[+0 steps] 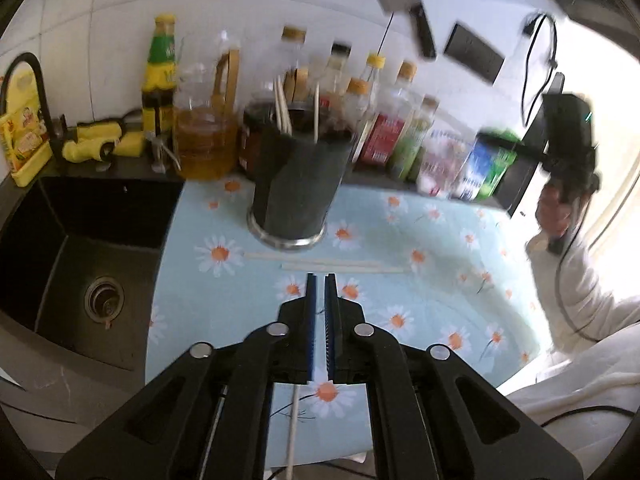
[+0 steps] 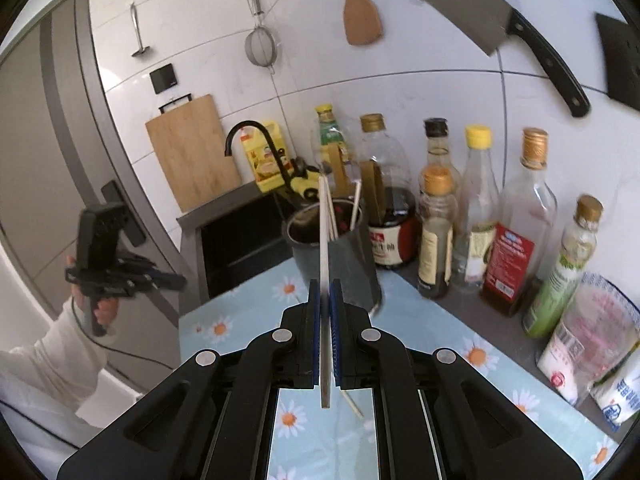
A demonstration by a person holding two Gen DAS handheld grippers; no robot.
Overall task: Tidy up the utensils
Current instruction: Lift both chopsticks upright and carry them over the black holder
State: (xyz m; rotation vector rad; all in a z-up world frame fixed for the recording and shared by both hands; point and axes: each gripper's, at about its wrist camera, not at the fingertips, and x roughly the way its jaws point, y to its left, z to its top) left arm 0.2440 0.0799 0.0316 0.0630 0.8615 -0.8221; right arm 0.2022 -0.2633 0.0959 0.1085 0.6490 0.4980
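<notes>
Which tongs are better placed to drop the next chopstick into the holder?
Right. The right tongs already grip a chopstick beside the holder; the left tongs are nearly shut, holding nothing.

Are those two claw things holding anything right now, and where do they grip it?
The right gripper pinches a chopstick near its lower end, the rest pointing up toward the holder. The left gripper holds nothing.

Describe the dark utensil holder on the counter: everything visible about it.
The utensil holder is a dark, faceted, opaque cup with a shiny metal ring at its base. It stands upright on the daisy-print mat, in front of the row of bottles, beside the sink. Several pale chopsticks stand inside, leaning on its rim. Two more chopsticks lie flat on the mat near its base.
</notes>
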